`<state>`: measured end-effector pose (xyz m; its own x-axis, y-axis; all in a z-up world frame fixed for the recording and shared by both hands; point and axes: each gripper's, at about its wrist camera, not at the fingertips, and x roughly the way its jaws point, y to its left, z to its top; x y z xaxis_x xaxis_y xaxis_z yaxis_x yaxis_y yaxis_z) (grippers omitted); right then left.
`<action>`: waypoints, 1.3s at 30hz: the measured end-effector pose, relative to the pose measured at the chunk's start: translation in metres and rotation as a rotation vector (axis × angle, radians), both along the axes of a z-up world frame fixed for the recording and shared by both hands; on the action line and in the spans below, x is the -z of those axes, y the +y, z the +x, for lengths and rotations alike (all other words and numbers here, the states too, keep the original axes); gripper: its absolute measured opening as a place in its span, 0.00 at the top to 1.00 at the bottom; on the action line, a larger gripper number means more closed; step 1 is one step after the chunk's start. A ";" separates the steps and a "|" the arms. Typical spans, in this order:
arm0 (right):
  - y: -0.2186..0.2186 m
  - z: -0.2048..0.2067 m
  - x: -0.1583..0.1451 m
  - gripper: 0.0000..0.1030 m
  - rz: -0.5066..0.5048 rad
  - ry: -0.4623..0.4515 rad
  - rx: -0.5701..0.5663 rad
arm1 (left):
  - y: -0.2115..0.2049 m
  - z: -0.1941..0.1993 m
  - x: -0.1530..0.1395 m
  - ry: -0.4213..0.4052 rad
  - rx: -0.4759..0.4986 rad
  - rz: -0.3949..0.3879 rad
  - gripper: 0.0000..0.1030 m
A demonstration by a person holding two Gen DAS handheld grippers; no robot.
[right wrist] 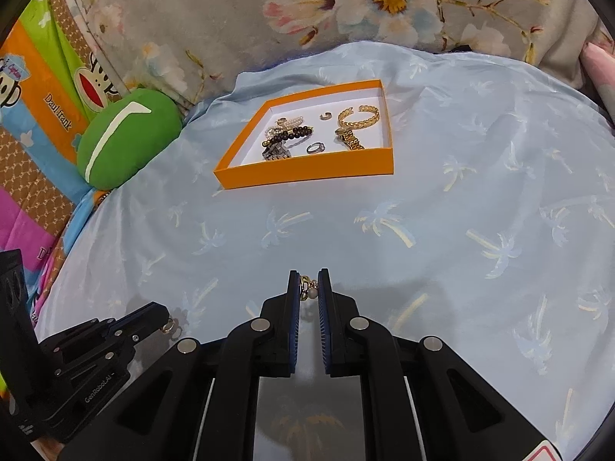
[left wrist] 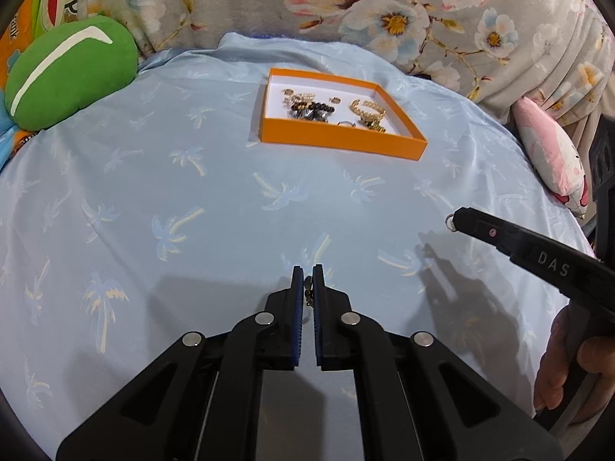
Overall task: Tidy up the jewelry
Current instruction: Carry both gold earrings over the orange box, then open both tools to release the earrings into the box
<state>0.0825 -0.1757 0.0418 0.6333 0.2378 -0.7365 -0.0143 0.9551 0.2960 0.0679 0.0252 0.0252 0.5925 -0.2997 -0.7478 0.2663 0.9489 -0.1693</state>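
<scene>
While both grippers hover low, left gripper (left wrist: pixel 307 277) pinching earring (left wrist: pixel 308 288), right gripper (right wrist: pixel 309 283) pinching pearl earring (right wrist: pixel 309 288).

Bedsheet (left wrist: pixel 161 199): pale blue, printed with palm trees in light blue and cream-yellow.
Box (right wrist: pixel 307 172): orange walls, white floor.
Contents of box: cuff bracelet (right wrist: pixel 359 117) gold; bead strand (right wrist: pixel 290 136) black-brown; ring (right wrist: pixel 316 148) silver.
Cushion (left wrist: pixel 69 73): bright green with a white curved stripe.
Blanket (left wrist: pixel 384 11) behind the bed: grey, floral print in white, pink and yellow.
Small pillow (left wrist: pixel 553 161): pink and white.
Fabric (right wrist: pixel 42 115) at left: orange, green, blue and magenta panels with a cartoon monkey face.
Left gripper (left wrist: pixel 307 274) and right gripper (right wrist: pixel 308 278): black bodies, blue pads (left wrist: pixel 296 307).
Earring (right wrist: pixel 309 288) between right fingers: gold with a white pearl.
</scene>
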 end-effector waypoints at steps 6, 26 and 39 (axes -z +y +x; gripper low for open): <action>-0.006 0.001 -0.017 0.91 0.005 -0.042 0.002 | -0.009 0.007 -0.019 -0.040 0.018 -0.004 0.97; -0.019 0.153 -0.040 0.91 -0.014 -0.129 -0.005 | -0.053 0.166 -0.056 -0.178 0.007 -0.014 0.97; -0.004 0.227 0.000 0.91 -0.028 -0.072 -0.021 | -0.070 0.234 -0.018 -0.133 -0.006 0.007 0.97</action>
<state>0.3100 -0.1801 0.0418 0.6801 0.2312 -0.6957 -0.0547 0.9623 0.2664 0.3024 -0.0449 0.0433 0.6886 -0.2911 -0.6642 0.2804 0.9515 -0.1264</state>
